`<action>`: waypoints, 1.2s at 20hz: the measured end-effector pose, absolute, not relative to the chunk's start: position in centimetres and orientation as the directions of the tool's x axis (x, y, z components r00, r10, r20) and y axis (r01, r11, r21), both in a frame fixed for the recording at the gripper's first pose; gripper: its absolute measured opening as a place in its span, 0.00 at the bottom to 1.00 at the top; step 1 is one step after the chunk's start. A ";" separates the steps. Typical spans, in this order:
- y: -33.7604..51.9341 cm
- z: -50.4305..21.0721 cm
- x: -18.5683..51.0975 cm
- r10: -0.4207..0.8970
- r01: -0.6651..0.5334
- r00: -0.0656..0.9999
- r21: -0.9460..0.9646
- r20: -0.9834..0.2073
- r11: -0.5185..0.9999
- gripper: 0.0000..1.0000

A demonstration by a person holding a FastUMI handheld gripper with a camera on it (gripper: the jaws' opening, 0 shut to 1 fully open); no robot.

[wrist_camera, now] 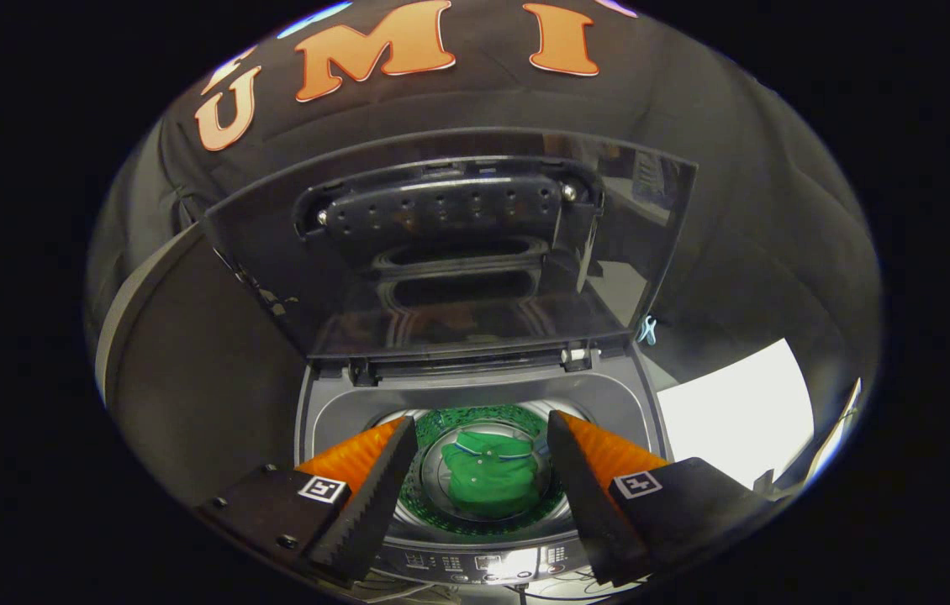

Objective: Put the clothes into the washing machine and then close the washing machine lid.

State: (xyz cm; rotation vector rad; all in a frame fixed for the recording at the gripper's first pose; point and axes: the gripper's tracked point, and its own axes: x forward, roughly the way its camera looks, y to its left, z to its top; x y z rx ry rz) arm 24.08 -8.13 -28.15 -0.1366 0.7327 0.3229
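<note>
Tool (482, 428) hangs with fingers apart and empty above the folded green shirt (489, 481) in the drum, so the raised dark transparent lid (450, 244) seems next.

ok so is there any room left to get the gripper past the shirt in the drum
The open gripper hangs above the drum. The green shirt covers the drum's middle; a bare ring of drum floor borders it. The raised lid crowds the rear.

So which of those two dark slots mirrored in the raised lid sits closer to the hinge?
The lower slot, the one under the upper slot, nearer the hinge and the green shirt. The tongs hang open above the drum.
</note>
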 end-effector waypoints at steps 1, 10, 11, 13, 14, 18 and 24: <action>-8.2 -27.4 24.0 0.243 -0.338 0.704 -0.014 -0.668 0.941 0.99; -7.6 -19.8 24.3 0.267 -0.345 0.773 -0.028 -0.576 0.938 1.00; -7.5 -18.9 24.6 0.271 -0.347 0.781 -0.029 -0.563 0.937 1.00; -7.1 -16.9 25.2 0.281 -0.350 0.797 -0.030 -0.534 0.936 0.99; -6.8 -16.0 25.6 0.287 -0.353 0.804 -0.030 -0.522 0.935 1.00; -5.7 -12.2 26.7 0.310 -0.358 0.827 -0.014 -0.468 0.934 1.00; -4.0 -9.1 30.5 0.343 -0.370 0.854 0.007 -0.391 0.929 0.99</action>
